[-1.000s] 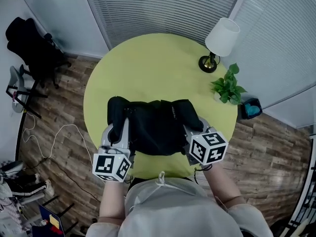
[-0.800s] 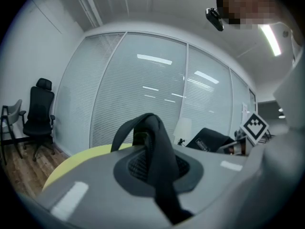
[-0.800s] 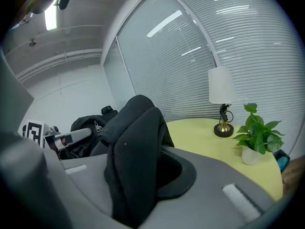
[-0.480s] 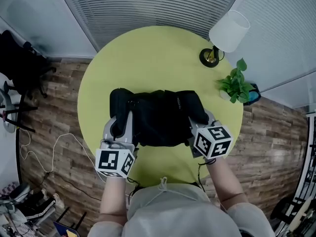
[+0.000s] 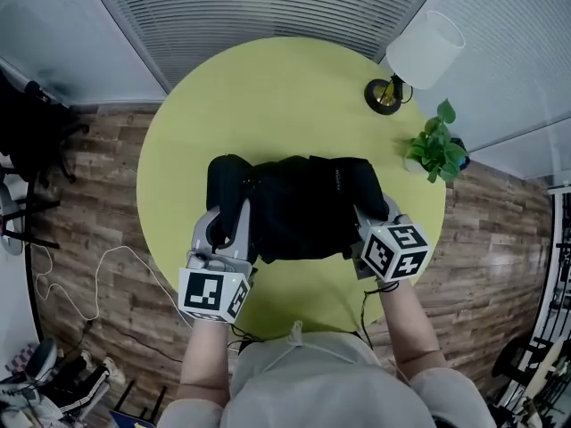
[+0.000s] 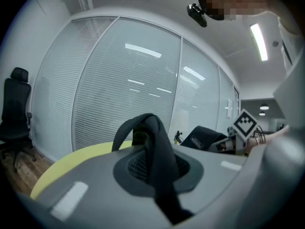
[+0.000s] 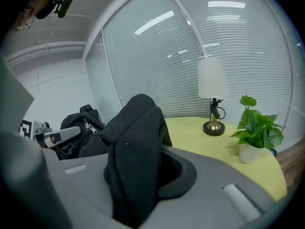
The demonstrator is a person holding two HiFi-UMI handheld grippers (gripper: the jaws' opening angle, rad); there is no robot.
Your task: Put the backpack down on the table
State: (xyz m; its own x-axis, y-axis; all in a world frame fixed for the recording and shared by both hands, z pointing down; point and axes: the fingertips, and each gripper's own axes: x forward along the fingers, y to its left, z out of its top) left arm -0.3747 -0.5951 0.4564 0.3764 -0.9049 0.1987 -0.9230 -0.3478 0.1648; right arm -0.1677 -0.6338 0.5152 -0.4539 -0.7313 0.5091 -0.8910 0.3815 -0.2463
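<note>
Both ends in hand here. My left gripper is clamped on a black strap of the backpack, and my right gripper is clenched on a thick black fold of the same bag. The backpack lies spread between the 2 grippers over the near half of the round yellow table, well apart from the lamp and the plant. I can't tell whether it's bearing on the top yet. I read this as the set-down step. Next I'd want its weight fully settled, then both grips released and the grippers drawn back toward me.
</note>
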